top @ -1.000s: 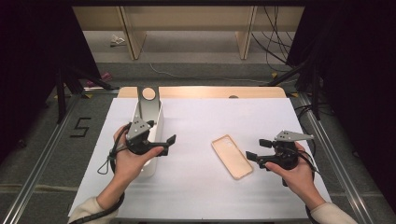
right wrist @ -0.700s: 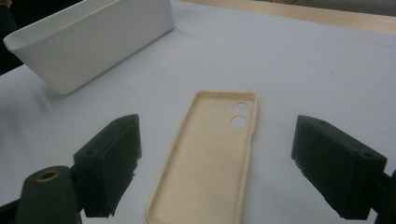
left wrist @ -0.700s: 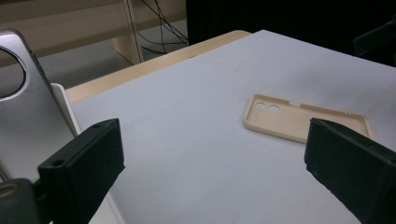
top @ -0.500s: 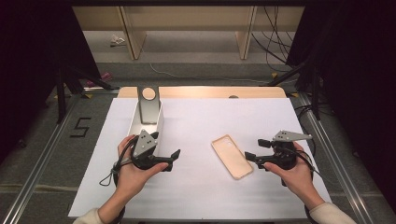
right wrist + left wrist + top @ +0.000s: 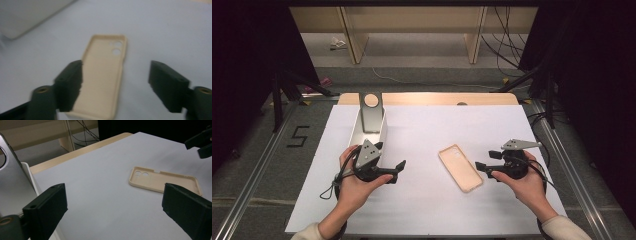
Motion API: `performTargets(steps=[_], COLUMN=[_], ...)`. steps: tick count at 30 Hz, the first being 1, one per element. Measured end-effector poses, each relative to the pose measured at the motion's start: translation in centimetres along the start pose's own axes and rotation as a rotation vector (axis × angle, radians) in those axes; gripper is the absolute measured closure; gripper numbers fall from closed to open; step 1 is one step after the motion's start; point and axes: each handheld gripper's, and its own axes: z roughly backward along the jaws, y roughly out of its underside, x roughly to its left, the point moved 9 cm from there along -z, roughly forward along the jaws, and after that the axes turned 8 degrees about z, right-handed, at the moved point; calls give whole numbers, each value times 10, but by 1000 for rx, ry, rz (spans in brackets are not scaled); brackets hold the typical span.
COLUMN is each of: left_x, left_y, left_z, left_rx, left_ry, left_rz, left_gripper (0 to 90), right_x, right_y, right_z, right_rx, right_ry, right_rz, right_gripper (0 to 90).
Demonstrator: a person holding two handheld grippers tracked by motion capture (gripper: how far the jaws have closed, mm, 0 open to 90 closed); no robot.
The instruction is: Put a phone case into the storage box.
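Between the two black jaws of the right gripper (image 5: 115,85) there's nothing clamped: they stand wide apart, empty, with the beige phone case (image 5: 105,72) lying on the sheet just past them. Same story on the other side, the left gripper (image 5: 115,210) has its jaws spread wide with nothing in them, aimed across the table at the case.

Count-wise: two grippers, one in each hand, one phone case, one phone (image 5: 371,114) and one white box (image 5: 383,131).

In the high view the left gripper (image 5: 396,170) sits at the near left of the white sheet (image 5: 422,125) and the right gripper (image 5: 482,167) at the near right, just beside the case. The phone case (image 5: 460,167) lies flat, open side up, right of the middle. Its long axis runs diagonally, from far-left to near-right. The end with the two round camera cutouts points away from the person and a bit left, which the left gripper view (image 5: 162,180) shows well.

Farther out, the silver phone leans back-side up in the white box at the far left of the sheet, just beyond the left hand (image 5: 354,185). The right hand (image 5: 524,185) is near the sheet's right edge.
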Motion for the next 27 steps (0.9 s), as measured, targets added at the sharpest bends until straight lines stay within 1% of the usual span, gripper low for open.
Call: performTargets(steps=[1, 3, 4, 6, 8, 10, 12, 13, 15, 19, 22, 27], left_x=[0, -2, -2, -5, -6, -6, -6, -6, -6, -7, -8, -10], left_y=[-1, -1, -1, -1, 0, 1, 1, 1, 1, 2, 3, 3], left_z=[0, -1, -1, -1, -2, -2, -2, -2, -2, -3, -3, -4], left_rx=[-1, -2, 0, 0, 3, 6, 8, 8, 8, 10, 15, 17], left_ry=[-1, -5, -4, 3, 8, 10, 12, 12, 13, 15, 18, 22], left_rz=[0, -1, -4, -6, -9, -10, -10, -11, -10, -7, -16, -16], left_gripper=[61, 72, 74, 80, 87, 92, 94, 96, 99, 100, 100, 102], right_x=[-2, -3, -3, -4, -7, -10, -9, -8, -4, 3, 9, 23], right_y=[5, 14, 18, 24, 25, 26, 32, 36, 41, 43, 43, 42], right_z=[-2, -6, -8, -10, -12, -14, -19, -22, -26, -27, -29, -34], right_rx=[38, 116, 152, 218, 254, 297, 350, 376, 409, 444, 453, 455], right_ry=[4, -11, -17, -5, 23, 42, 35, 30, 16, 7, -12, -42], right_rz=[-10, -11, -5, 6, 21, 13, -3, -4, -2, 15, 21, 46], right_gripper=[512, 719, 793, 900, 900, 900, 900, 900, 900, 900, 900, 900])
